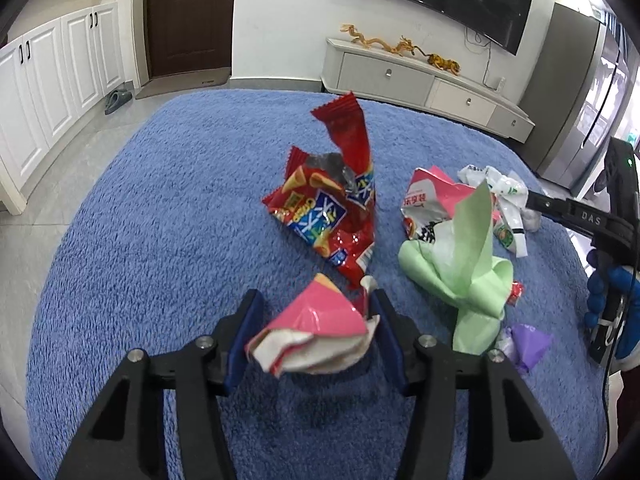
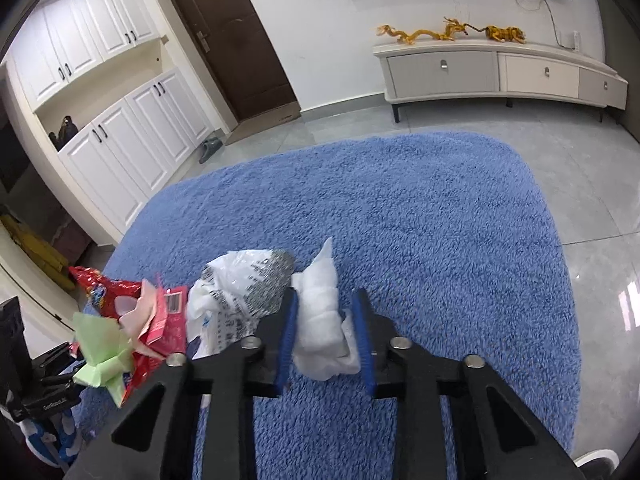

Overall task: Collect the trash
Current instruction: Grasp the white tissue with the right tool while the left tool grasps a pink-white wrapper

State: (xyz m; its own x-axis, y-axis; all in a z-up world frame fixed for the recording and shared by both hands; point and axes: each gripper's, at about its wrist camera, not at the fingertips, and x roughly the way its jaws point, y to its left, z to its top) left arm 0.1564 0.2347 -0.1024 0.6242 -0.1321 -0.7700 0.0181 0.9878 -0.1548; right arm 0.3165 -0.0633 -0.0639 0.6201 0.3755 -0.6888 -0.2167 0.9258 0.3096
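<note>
Between the blue pads of the left gripper [image 1: 312, 332] sits a crumpled pink-and-white wrapper [image 1: 316, 336], the jaws closed in against its sides. The right gripper [image 2: 326, 328] has its jaws clamped on a wad of white tissue [image 2: 322, 320], the left pad pressing it and the right pad at its edge. Both pieces look feather-light and soft; they should crush rather than resist, so a pinch through the thickest fold seems safest, since a loose flap could slip out. Further out on the blue rug [image 1: 160, 200] lie a red snack bag [image 1: 328, 208], a green paper [image 1: 468, 264], a white plastic bag [image 2: 236, 292] and a small purple scrap [image 1: 528, 344], still to be gathered.
</note>
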